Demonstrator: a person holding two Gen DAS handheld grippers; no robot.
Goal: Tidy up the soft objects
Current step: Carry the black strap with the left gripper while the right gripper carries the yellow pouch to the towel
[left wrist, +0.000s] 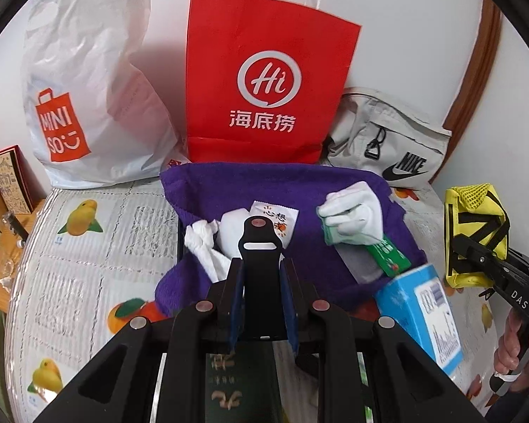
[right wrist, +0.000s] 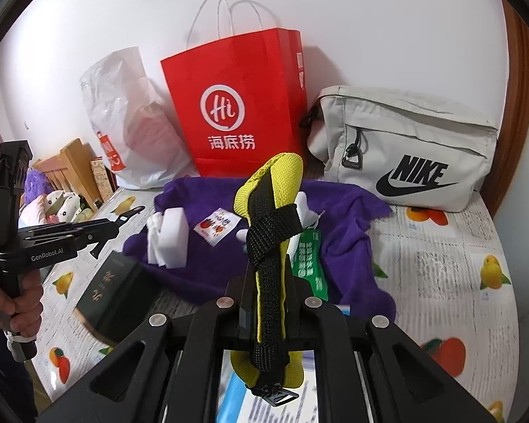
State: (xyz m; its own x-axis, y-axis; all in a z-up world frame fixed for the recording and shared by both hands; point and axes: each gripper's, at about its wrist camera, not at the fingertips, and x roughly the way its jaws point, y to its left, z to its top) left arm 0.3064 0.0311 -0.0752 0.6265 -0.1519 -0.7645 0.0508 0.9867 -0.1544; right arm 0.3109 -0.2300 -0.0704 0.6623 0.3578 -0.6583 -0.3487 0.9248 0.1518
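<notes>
My left gripper (left wrist: 260, 282) is shut on a flat black strap-like piece (left wrist: 259, 246) with a slot, held above a purple towel (left wrist: 299, 183). On the towel lie a white sponge and tissue (left wrist: 208, 243), a small printed packet (left wrist: 277, 216), white gloves (left wrist: 352, 213) and a green packet (left wrist: 388, 257). My right gripper (right wrist: 268, 303) is shut on a yellow mesh pouch (right wrist: 275, 190) with black straps, held above the towel (right wrist: 345, 232). The pouch also shows in the left wrist view (left wrist: 472, 232).
A red paper bag (left wrist: 264, 81), a white Miniso plastic bag (left wrist: 84, 98) and a grey Nike bag (right wrist: 405, 148) stand against the wall. A dark book (right wrist: 120, 292) and a blue box (left wrist: 423, 313) lie on the fruit-print cover (left wrist: 88, 246).
</notes>
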